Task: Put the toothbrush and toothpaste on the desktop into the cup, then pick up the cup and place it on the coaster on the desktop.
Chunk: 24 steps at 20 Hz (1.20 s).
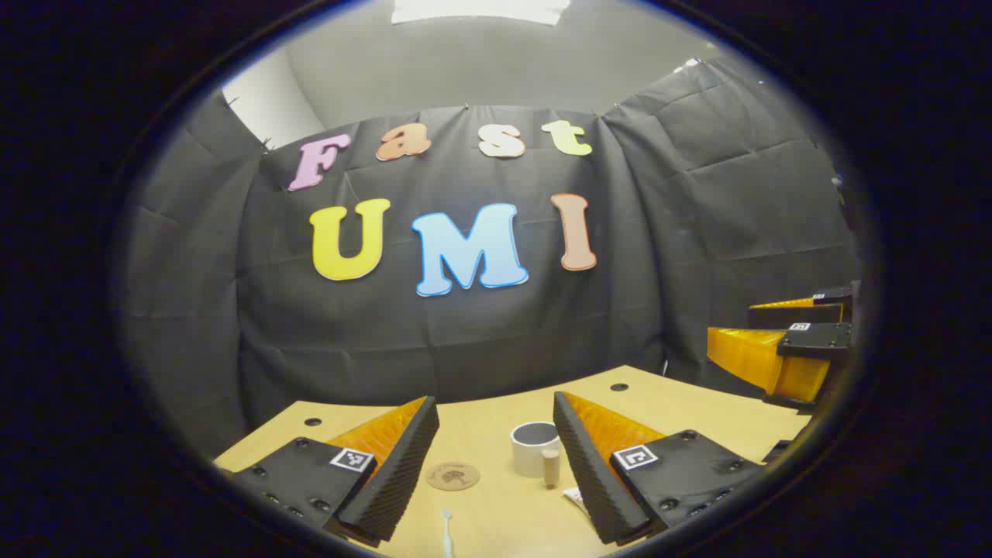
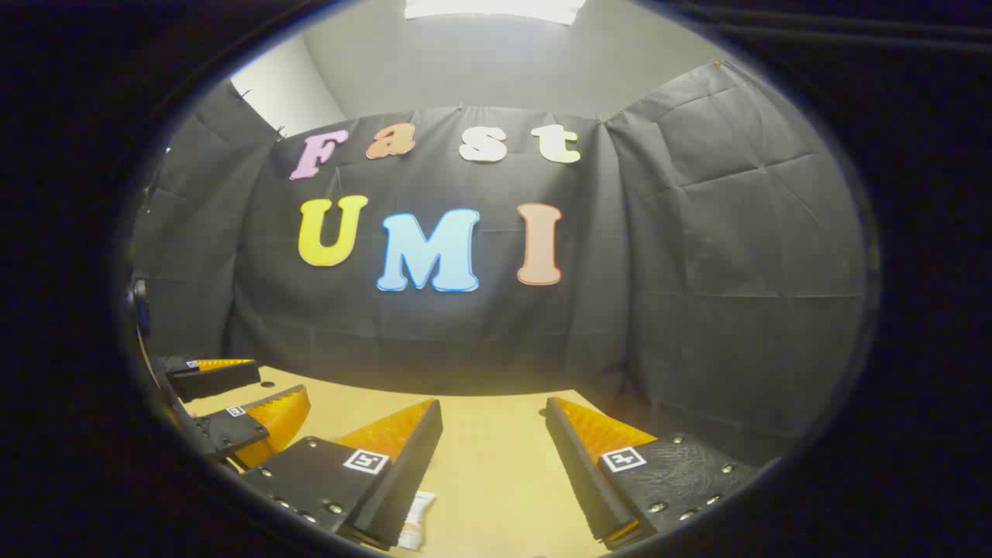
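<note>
I am holding both grippers with jaws spread wide and empty: left gripper (image 1: 496, 457), right gripper (image 2: 492, 457). The white plastic toothbrush (image 1: 447, 535) is lying before the round cork coaster (image 1: 452, 475); the white toothpaste tube (image 2: 416, 521) is beside my right finger. I am worrying about knocking over the white cup (image 1: 534, 448).

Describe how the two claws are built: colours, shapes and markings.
Each claw, left and right, has two wedge-shaped orange fingers faced with ribbed black pads. Black screwed plates behind them carry small square black-and-white markers.
</note>
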{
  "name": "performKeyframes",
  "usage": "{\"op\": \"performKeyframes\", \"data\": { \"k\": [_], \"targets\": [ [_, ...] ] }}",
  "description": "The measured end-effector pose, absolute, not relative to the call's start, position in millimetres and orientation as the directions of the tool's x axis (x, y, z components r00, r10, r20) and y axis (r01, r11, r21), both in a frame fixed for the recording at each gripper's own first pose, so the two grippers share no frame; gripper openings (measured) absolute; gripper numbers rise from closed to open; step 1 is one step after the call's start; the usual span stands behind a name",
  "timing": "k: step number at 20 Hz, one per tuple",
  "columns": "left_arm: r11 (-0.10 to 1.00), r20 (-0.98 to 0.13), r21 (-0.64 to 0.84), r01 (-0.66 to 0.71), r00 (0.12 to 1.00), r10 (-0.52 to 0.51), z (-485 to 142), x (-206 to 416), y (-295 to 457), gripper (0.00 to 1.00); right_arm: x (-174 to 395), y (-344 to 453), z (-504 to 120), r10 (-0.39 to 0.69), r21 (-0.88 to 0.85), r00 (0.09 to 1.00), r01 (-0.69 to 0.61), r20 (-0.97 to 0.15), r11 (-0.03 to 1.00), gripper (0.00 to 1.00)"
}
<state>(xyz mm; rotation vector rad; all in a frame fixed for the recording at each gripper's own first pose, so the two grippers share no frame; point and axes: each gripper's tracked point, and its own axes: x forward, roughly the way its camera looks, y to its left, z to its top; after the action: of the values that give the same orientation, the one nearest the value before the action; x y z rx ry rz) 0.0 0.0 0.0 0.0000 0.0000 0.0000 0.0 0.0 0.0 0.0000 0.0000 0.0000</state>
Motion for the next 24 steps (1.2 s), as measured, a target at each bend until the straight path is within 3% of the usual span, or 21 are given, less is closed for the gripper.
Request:
{"op": "performKeyframes", "data": {
  "k": [5, 11, 19, 24],
  "targets": [
    [0.996, -0.022, -0.055, -0.066, 0.998, 0.064, 14, 4, 52, 0.94, 18, 49, 20, 0.089, -0.039, 0.995, -0.088, 0.038, 0.995, 0.84],
    [0.989, -0.013, -0.065, -0.133, 0.991, 0.133, 37, 14, 67, 0.96, 25, 79, 2, 0.227, -0.067, 0.974, -0.228, -0.030, 0.971, 0.84],
    [0.987, -0.039, -0.095, -0.129, 0.991, 0.126, 37, 31, 36, 0.96, 35, 57, -15, 0.237, -0.050, 0.966, -0.243, -0.100, 0.969, 0.84],
    [0.987, -0.136, -0.138, -0.079, 0.989, 0.061, 2, 47, 20, 0.96, 44, 51, -41, 0.244, -0.049, 0.952, -0.257, -0.185, 0.965, 0.84]
  ]
}}
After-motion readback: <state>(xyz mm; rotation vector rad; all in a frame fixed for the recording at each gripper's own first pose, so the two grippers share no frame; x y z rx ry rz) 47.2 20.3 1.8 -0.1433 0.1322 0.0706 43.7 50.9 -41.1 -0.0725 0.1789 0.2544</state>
